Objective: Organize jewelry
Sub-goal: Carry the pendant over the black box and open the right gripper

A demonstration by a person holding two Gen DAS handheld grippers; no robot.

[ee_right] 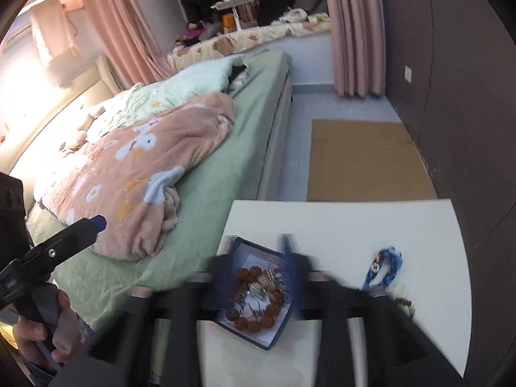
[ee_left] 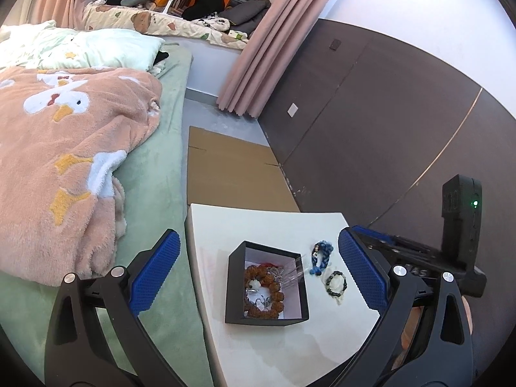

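Left wrist view: the left gripper (ee_left: 258, 271) hangs with jaws spread wide above the black box (ee_left: 267, 285) of jewelry on the white table (ee_left: 274, 225). Beside it lie a blue bracelet (ee_left: 321, 256) and a dark bead bracelet (ee_left: 336, 283). Blur hides the right gripper (ee_right: 258, 277) jaws; cannot tell.

Left-side glare, fisheye warp, motion-blurred jaws

Open black cardboard box (ee_left: 292, 317), white-lined, between the left gripper's fingers: reddish-brown bead bracelet (ee_left: 274, 290). Right of it, near the right finger: blue braided bracelet (ee_left: 321, 256); dark green bead bracelet (ee_left: 336, 283). White tabletop (ee_left: 258, 225). Finger pads (ee_left: 154, 277): blue, dotted texture. Ahead left: peach fleece blanket (ee_left: 64, 148), white-and-yellow duck pattern; pale green bedsheet (ee_left: 154, 174).
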